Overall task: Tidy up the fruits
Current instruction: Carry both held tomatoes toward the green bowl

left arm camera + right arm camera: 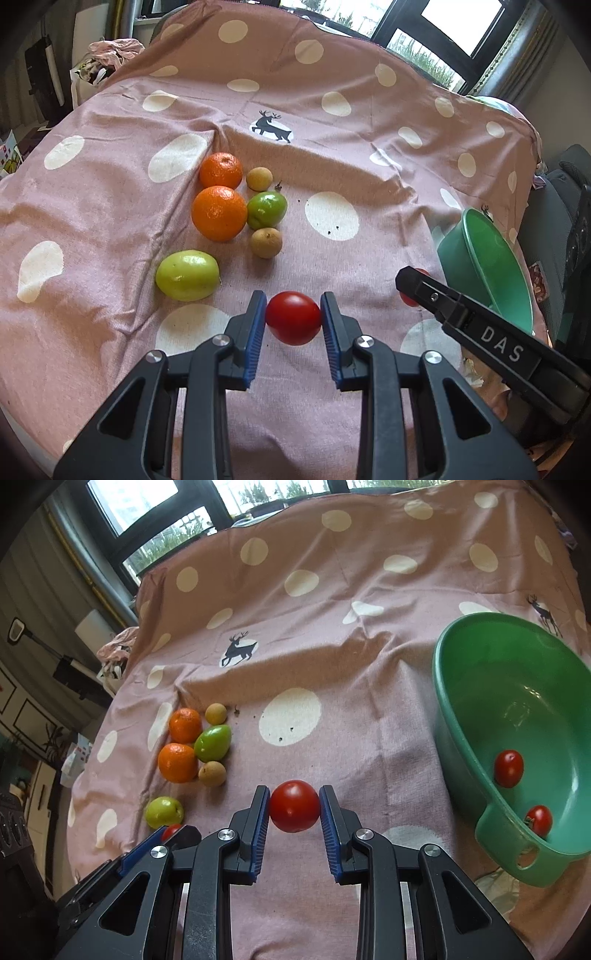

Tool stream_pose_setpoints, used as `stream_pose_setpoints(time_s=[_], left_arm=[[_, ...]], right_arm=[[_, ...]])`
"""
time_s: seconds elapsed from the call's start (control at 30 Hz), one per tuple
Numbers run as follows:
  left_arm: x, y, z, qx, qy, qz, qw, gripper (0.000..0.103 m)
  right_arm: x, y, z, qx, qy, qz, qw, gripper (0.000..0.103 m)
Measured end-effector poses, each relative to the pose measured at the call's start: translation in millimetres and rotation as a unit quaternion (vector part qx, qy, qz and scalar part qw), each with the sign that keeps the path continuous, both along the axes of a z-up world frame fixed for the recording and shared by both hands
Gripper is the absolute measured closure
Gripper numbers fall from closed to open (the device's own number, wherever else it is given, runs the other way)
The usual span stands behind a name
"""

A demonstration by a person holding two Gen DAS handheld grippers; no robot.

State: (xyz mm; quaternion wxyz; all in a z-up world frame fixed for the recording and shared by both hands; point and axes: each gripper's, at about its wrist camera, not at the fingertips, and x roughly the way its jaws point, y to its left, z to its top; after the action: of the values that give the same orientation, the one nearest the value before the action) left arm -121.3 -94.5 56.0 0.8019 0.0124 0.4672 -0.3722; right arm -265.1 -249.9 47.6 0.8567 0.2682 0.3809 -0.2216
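I have a tomato clamped in each tool: my left gripper [293, 319] pinches one tomato [293, 317], my right gripper [294, 806] another [294, 805], both near me over the spotted cloth [332, 166]. I judge this the carrying step; next each goes right, into the green bowl [480, 812]. Only the right view shows two tomatoes [508, 768] already inside. The left view shows the oranges [219, 213] and green fruit [187, 275] more clearly, at far left.
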Motion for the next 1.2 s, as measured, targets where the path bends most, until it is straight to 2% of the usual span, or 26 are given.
stream_pose_setpoints(time_s=[0.3, 1.2], left_arm=[[-4.2, -2.2, 11.8, -0.021, -0.016, 0.008, 0.9996, 0.073], [-5.3, -2.1, 28.1, -0.052, -0.041, 0.026, 0.9975, 0.073]], right_arm=[[-8.5, 0.1, 15.4, -0.012, -0.031, 0.000, 0.999, 0.073], [-26.1, -9.5, 28.9, -0.019, -0.060, -0.019, 0.998, 0.073]])
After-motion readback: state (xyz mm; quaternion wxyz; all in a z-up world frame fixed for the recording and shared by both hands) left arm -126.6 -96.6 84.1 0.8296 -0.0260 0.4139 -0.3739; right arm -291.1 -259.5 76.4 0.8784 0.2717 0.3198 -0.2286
